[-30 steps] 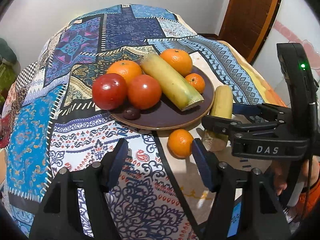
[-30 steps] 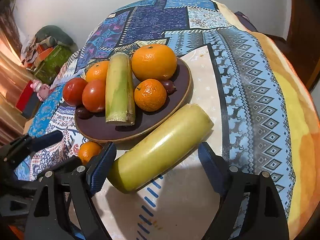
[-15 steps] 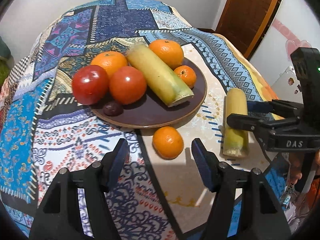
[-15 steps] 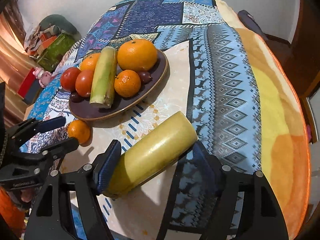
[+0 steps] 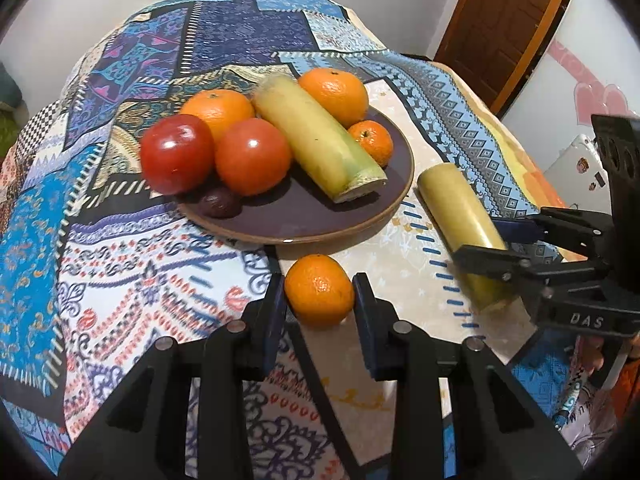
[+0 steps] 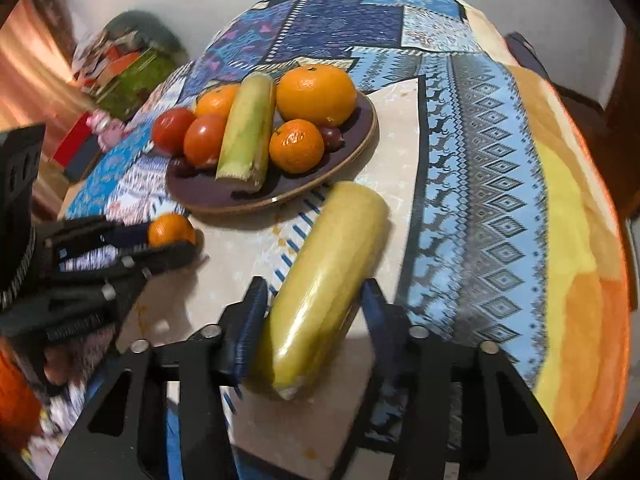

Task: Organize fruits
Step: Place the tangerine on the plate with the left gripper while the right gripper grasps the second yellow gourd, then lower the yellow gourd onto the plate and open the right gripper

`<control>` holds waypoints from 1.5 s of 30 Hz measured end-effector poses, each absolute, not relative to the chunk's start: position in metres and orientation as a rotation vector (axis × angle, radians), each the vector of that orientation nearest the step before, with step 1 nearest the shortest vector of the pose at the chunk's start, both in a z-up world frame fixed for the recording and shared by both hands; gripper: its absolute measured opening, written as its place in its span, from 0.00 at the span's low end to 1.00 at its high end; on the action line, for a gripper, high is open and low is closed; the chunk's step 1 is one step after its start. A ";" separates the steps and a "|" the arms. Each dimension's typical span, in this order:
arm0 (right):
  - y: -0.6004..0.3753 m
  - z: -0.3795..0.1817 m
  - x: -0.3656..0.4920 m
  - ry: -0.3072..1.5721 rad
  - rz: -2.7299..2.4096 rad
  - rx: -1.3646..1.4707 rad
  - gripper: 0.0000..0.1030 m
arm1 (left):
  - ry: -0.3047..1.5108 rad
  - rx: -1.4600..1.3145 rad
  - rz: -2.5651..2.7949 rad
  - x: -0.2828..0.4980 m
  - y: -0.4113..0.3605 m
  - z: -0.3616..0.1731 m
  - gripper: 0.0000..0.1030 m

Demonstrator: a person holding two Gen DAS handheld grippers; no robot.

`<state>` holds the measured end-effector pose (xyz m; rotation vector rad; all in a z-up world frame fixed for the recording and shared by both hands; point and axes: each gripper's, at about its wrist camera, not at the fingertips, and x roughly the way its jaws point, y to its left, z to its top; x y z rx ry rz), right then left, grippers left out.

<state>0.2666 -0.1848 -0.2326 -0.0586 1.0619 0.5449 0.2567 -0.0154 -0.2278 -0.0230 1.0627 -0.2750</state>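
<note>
beside the plate [image 5: 394, 204], left claw [image 5: 319, 300] grips a tangerine [image 5: 319, 290]; right claw [image 6: 310, 308] grips a cane piece [image 6: 324, 280].

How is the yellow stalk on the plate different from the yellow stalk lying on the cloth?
The stalk on the plate lies among oranges and tomatoes, untouched; the stalk on the cloth lies off the plate, between the right hand-held gripper fingers. The plate one shows green streaks; the cloth one looks plain and glossy. Both are long, yellowish cylinders.

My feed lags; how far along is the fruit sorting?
Done: two tomatoes, three oranges and a sugarcane piece sit on the brown round plate. In hand: the left gripper closes around the small loose orange; the right gripper brackets the yellow-green cane stalk. Left: both onto the plate.
</note>
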 end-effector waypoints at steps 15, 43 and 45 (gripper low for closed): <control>-0.190 -0.238 0.271 0.992 0.500 -0.041 0.32 | 1.000 -0.071 -0.221 0.261 0.003 -0.208 0.32; -0.142 -0.182 0.323 0.850 0.607 -0.015 0.31 | 0.990 -0.111 -0.212 0.298 0.005 -0.219 0.45; -0.137 -0.183 0.328 0.860 0.615 -0.015 0.31 | 0.980 -0.114 -0.214 0.297 0.006 -0.217 0.45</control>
